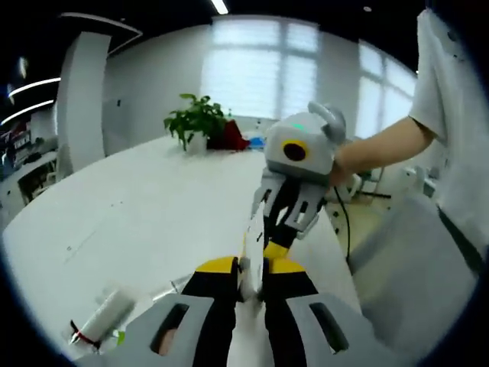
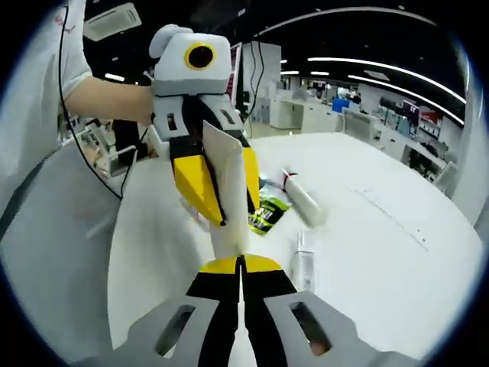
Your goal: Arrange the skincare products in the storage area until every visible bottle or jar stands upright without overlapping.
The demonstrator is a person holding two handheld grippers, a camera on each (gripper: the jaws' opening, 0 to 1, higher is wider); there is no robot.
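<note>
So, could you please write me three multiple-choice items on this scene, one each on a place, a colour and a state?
1. Where is the sachet?
A. On the table, beside the capped tube
B. In a gripper
C. On the floor

2. What colour are the jaw tips?
A. Red
B. Yellow
C. Blue

3. What is the state of the flat tube?
A. Lying on the table
B. Gripped at both ends
C. Standing upright alone

Answers: 1 A, it lies flat next to the capped tube. 2 B, both pairs of jaws end in yellow. 3 B, the left gripper and the right gripper are each shut on it, off the table.
</note>
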